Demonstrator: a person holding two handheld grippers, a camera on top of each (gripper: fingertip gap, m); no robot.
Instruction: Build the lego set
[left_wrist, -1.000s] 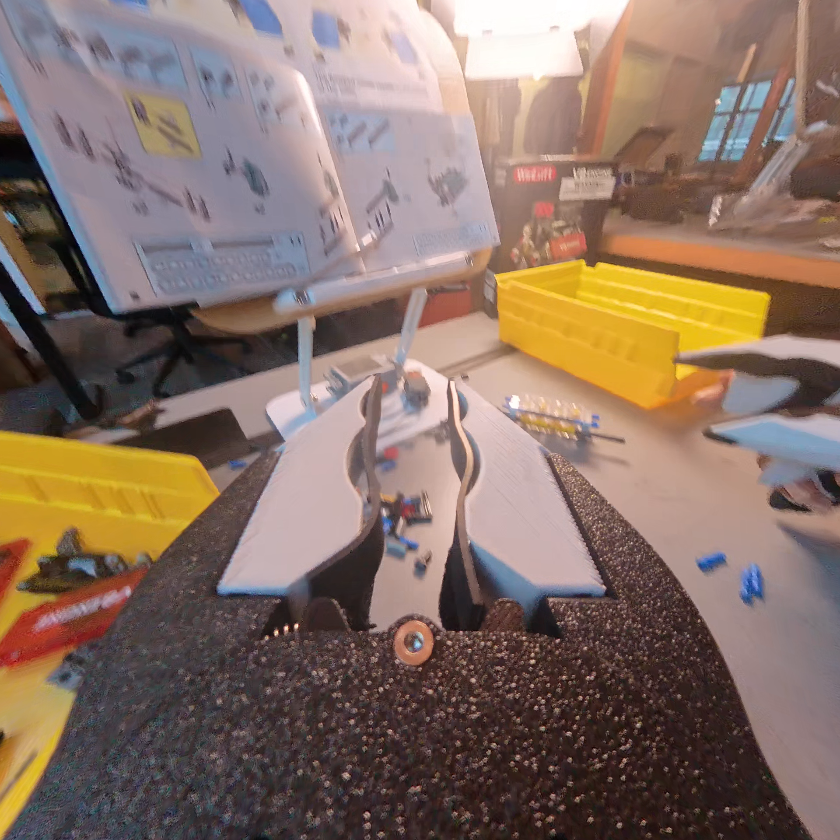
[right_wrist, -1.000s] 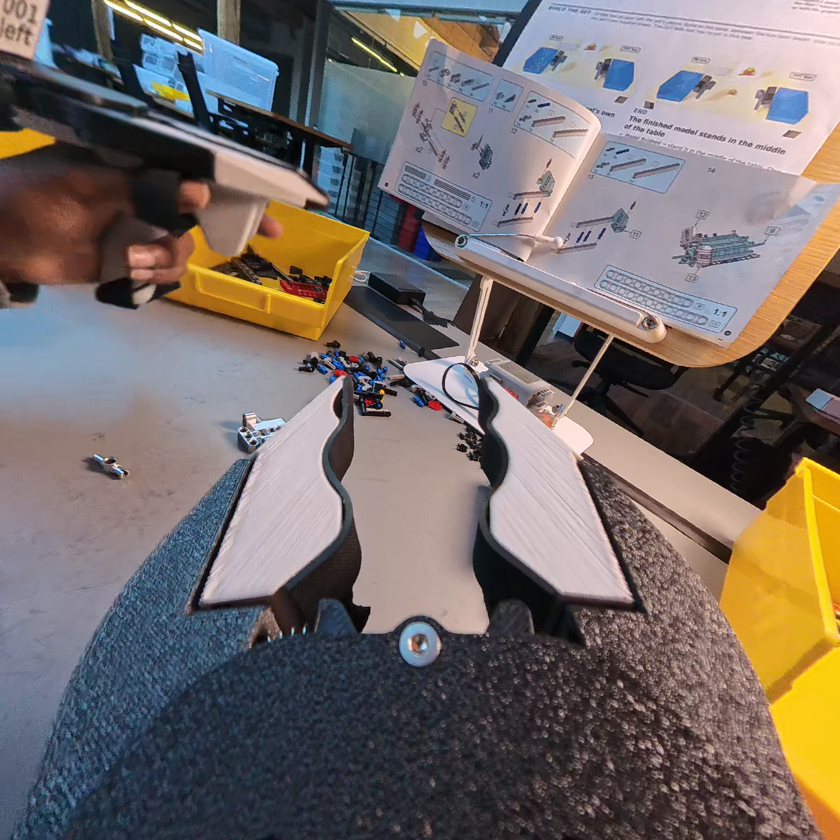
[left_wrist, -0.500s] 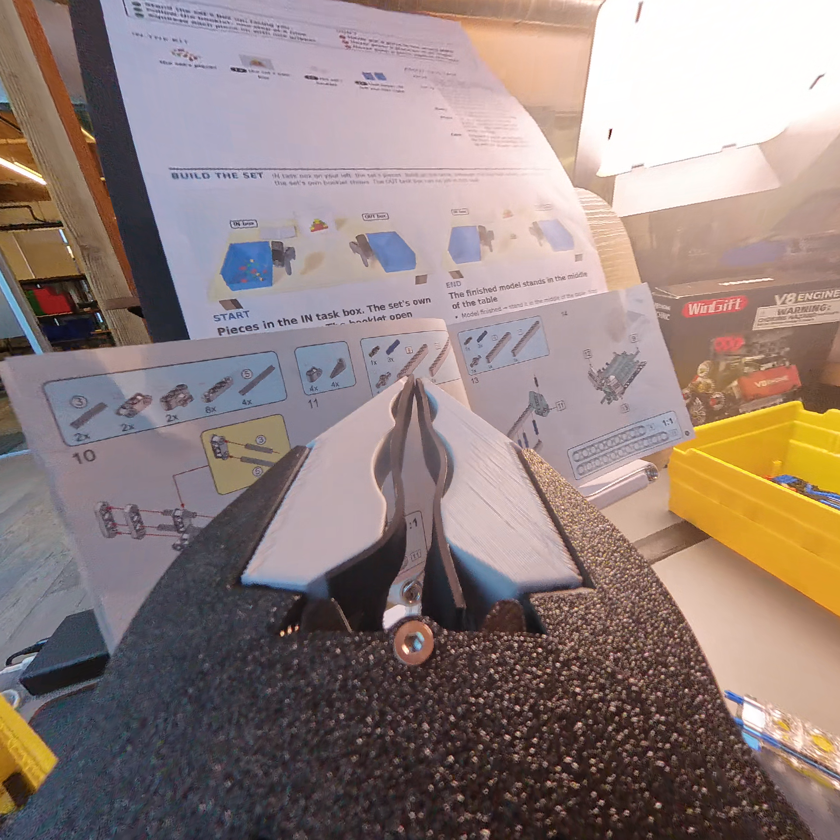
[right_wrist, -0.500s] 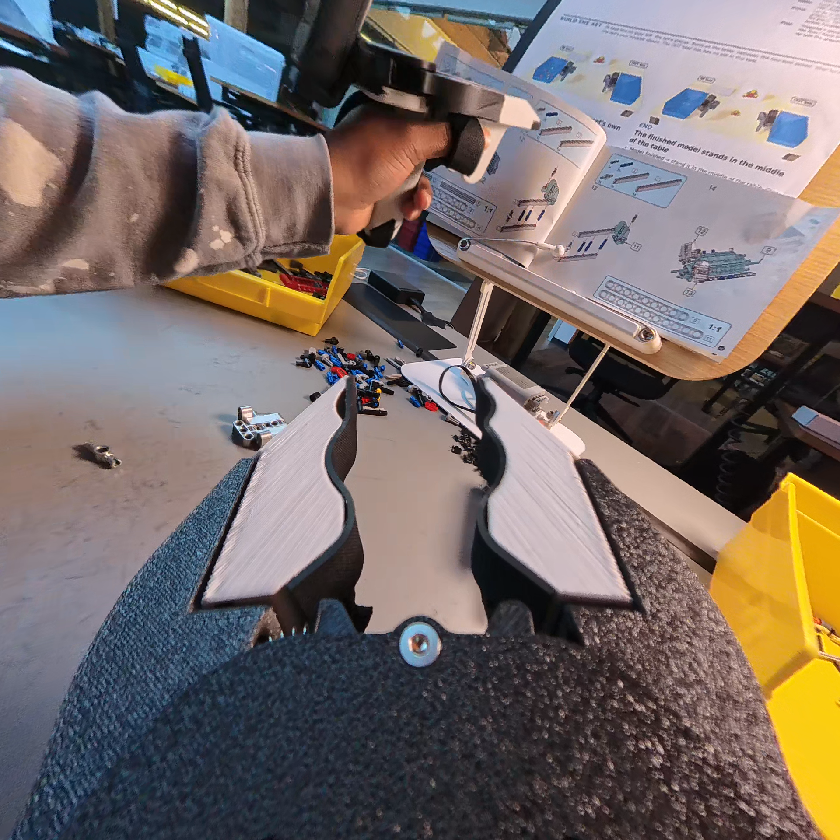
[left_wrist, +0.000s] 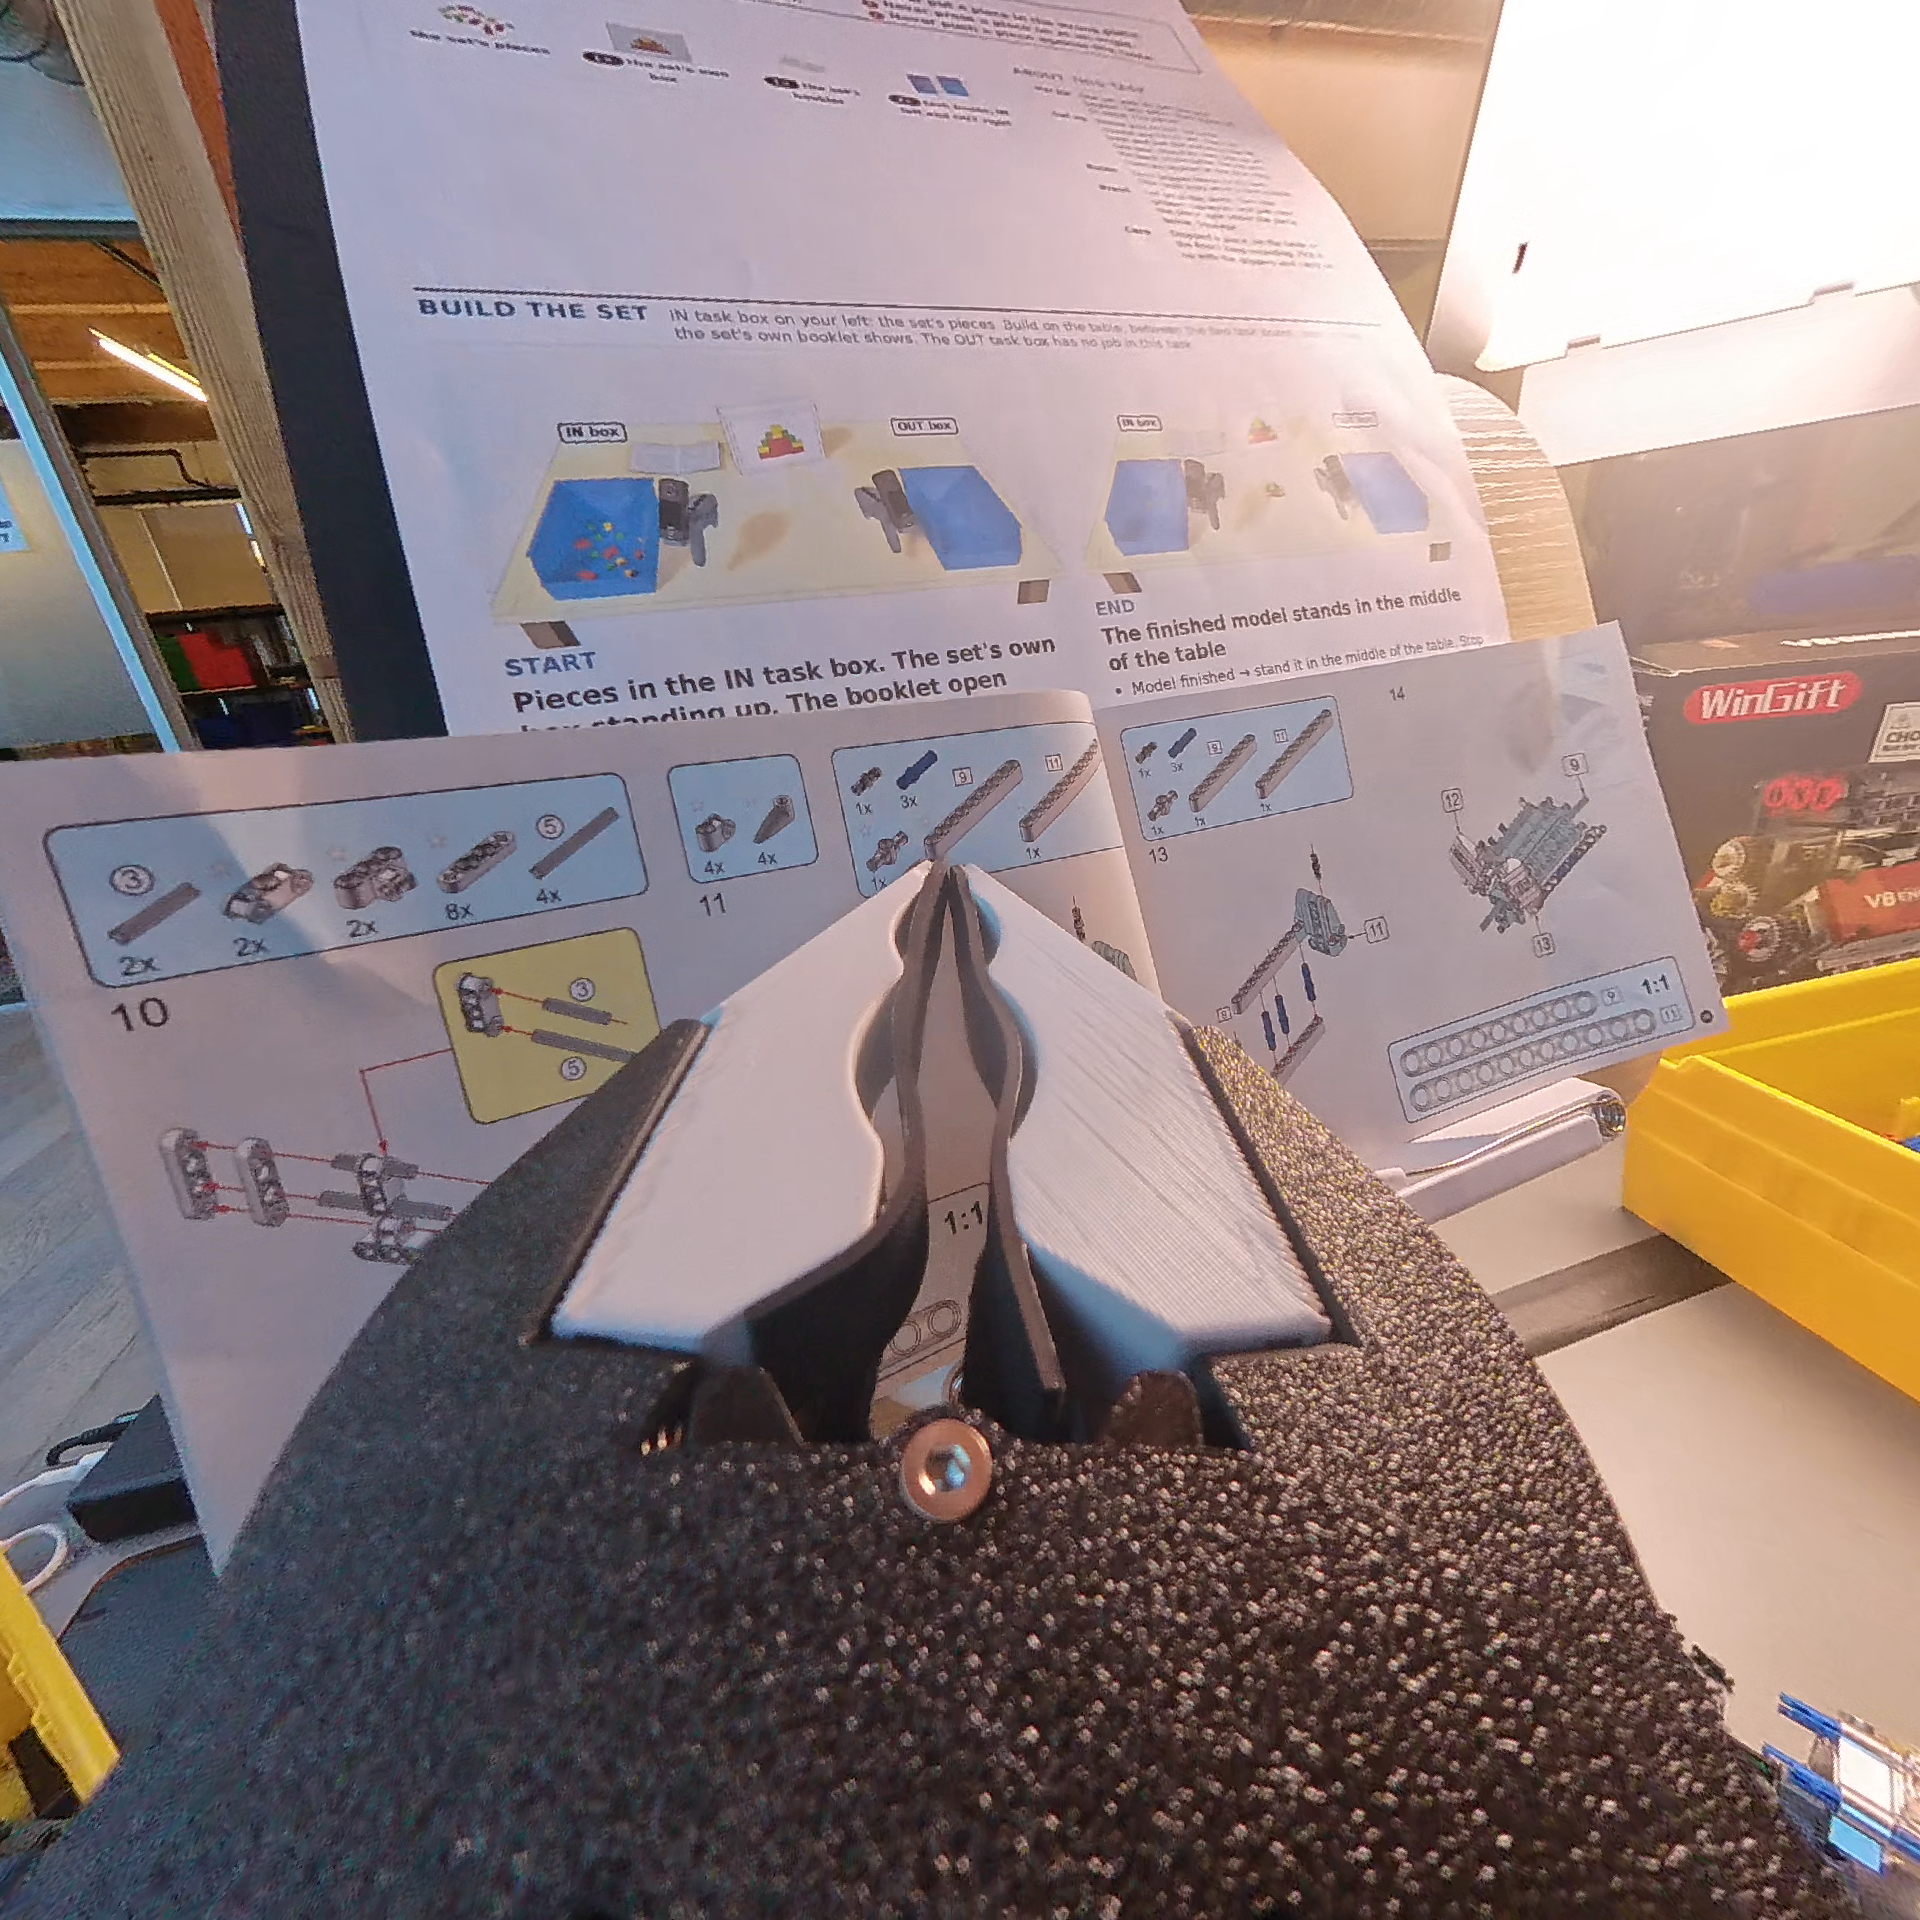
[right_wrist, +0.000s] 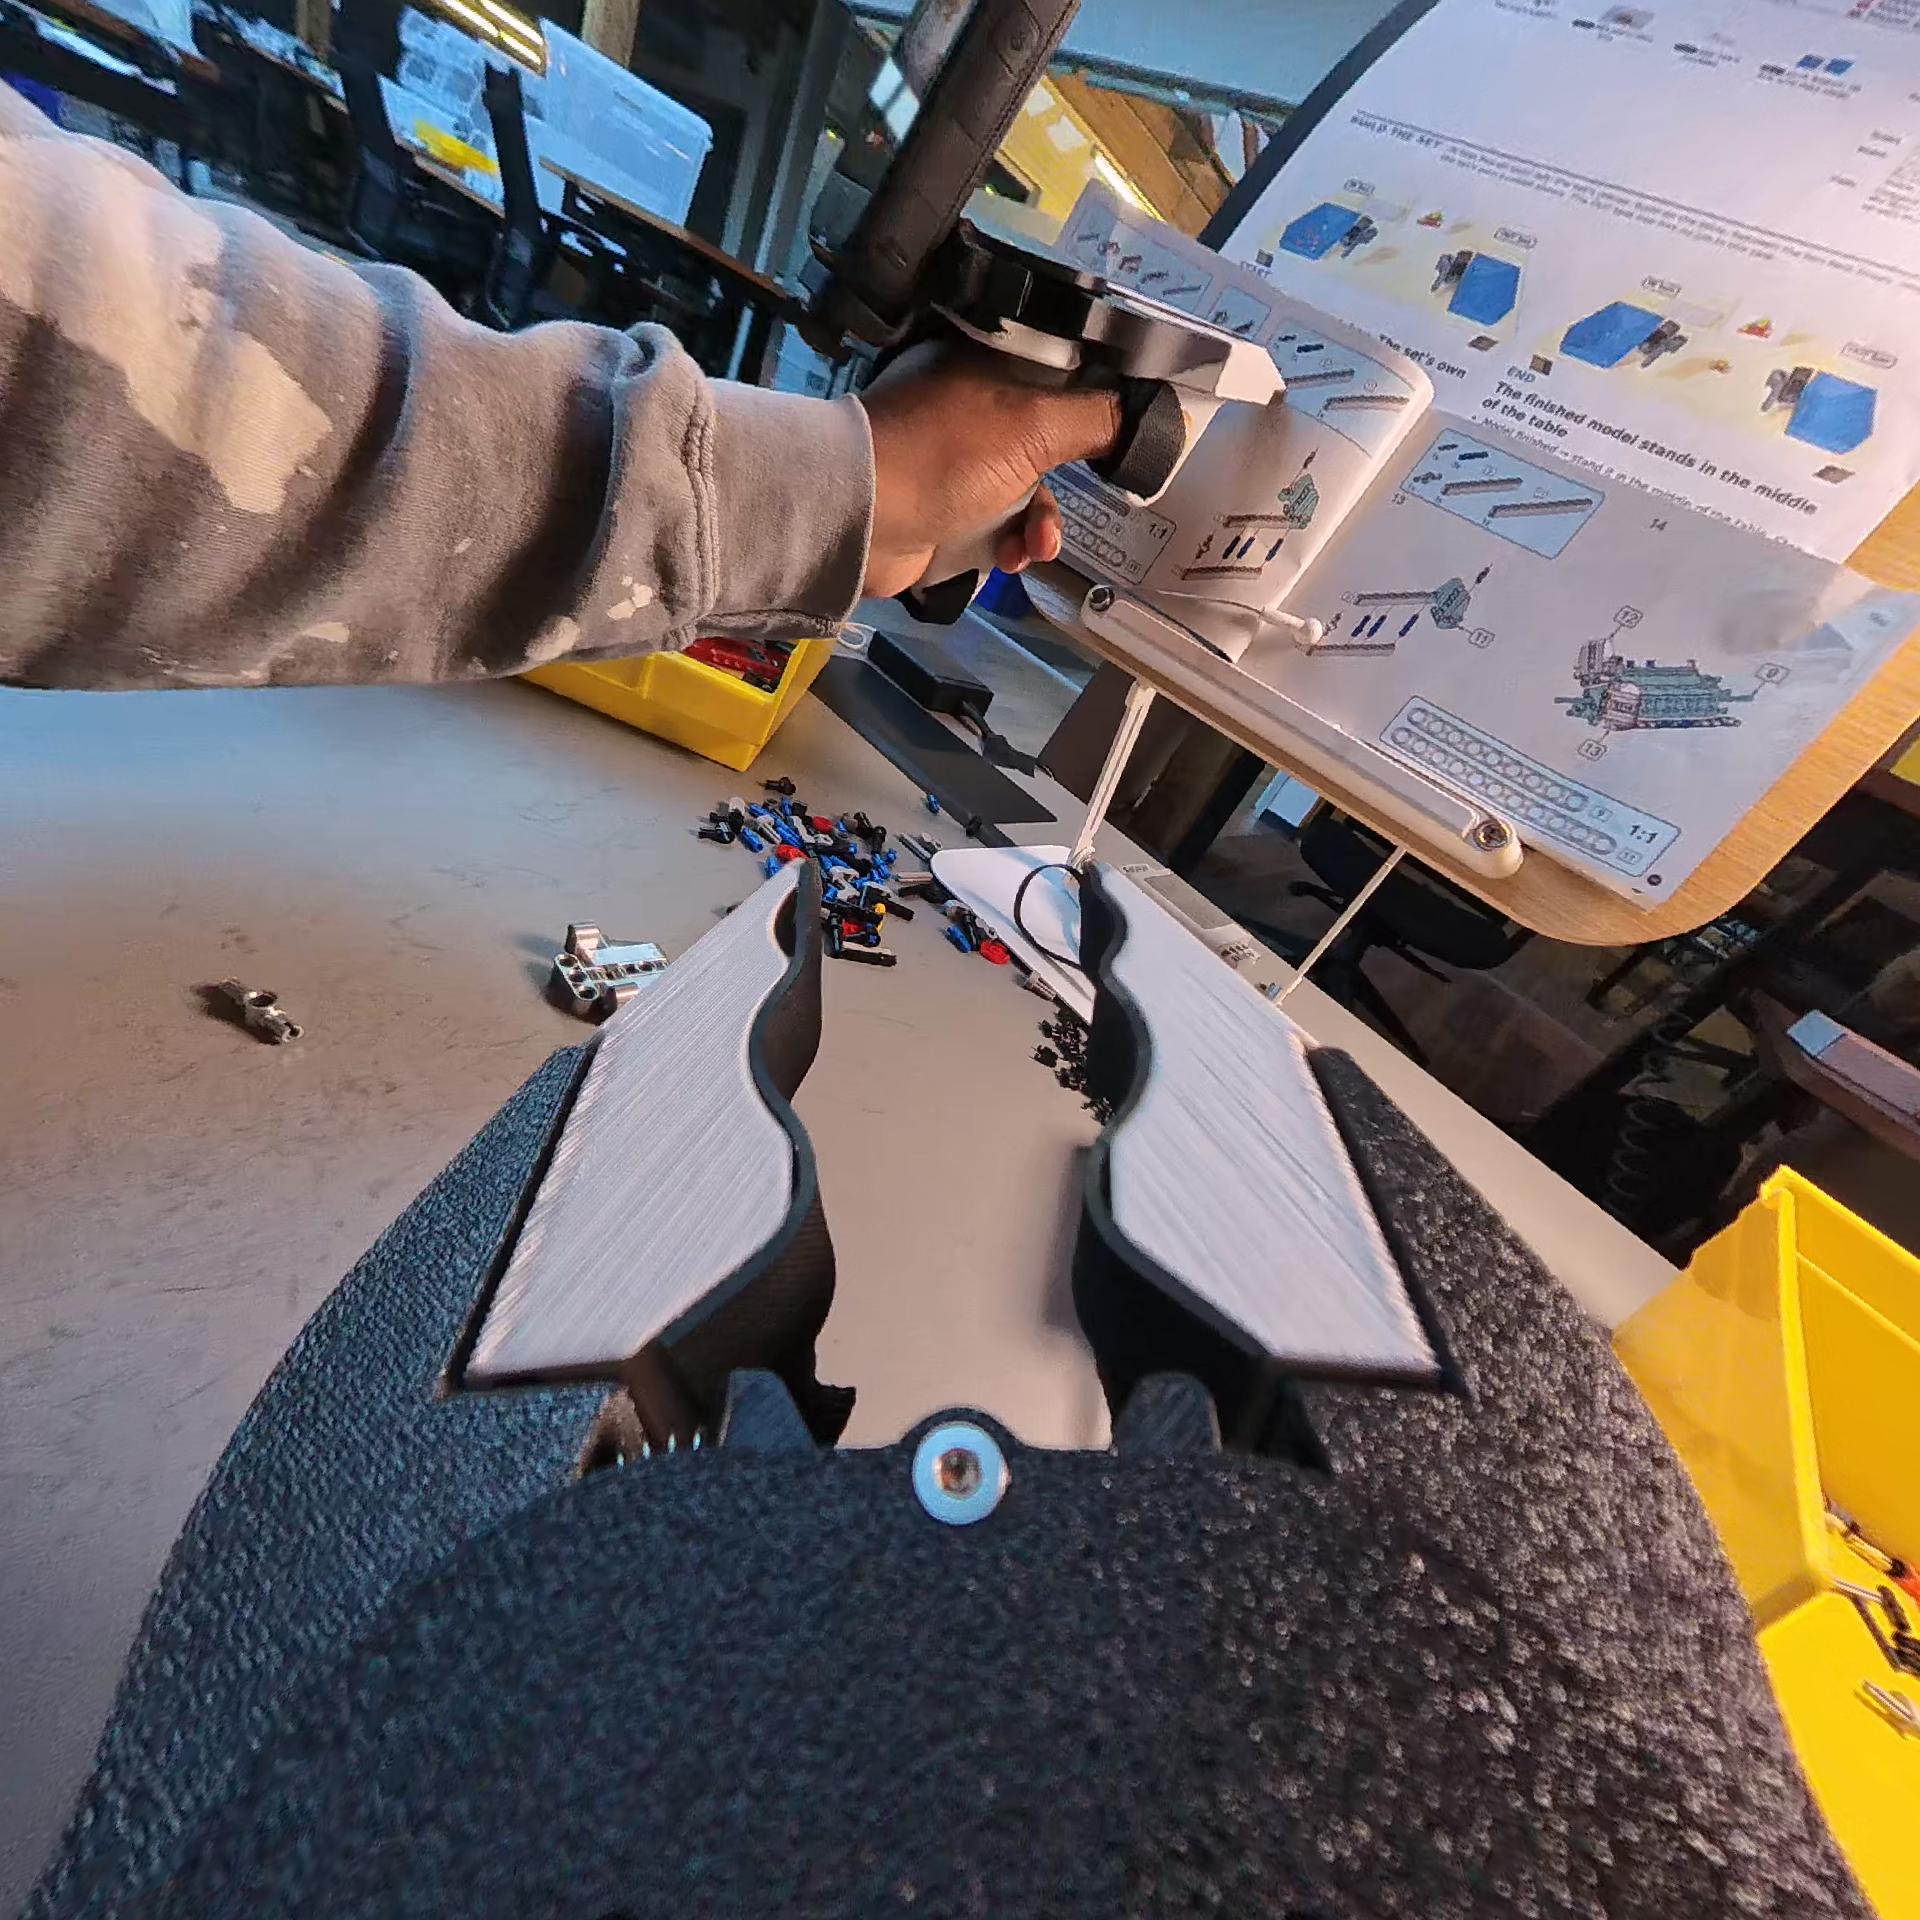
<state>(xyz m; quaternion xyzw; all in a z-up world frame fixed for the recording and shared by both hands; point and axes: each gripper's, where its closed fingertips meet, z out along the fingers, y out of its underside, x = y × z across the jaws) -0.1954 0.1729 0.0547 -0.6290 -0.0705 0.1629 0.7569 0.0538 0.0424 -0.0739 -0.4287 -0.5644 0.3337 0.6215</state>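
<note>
My left gripper (left_wrist: 943, 875) is shut, its tips against the left page of an open building booklet (left_wrist: 364, 935) on a stand. Part of the page shows through the gap between the jaws; I cannot tell whether any paper is pinched. It also shows in the right wrist view (right_wrist: 1262, 379), held by a hand (right_wrist: 966, 468) at the curled page of the booklet (right_wrist: 1558, 623). My right gripper (right_wrist: 945, 883) is open and empty, low over the grey table (right_wrist: 312, 831). Just beyond its tips lies a pile of small blue, black and red pieces (right_wrist: 821, 852).
A large instruction sheet (left_wrist: 831, 208) stands behind the booklet. Yellow bins stand at the table's left (right_wrist: 686, 696) and right (right_wrist: 1818, 1403). A grey beam piece (right_wrist: 603, 966) and a small grey connector (right_wrist: 260, 1013) lie loose. A black product box (left_wrist: 1787, 810) stands at the back right. Some 30 cm of space lies between my two pairs of fingers.
My left gripper rose from over the table to the booklet and shut; over the last half second it moved closer to the page. My right gripper stayed open and nearly still.
</note>
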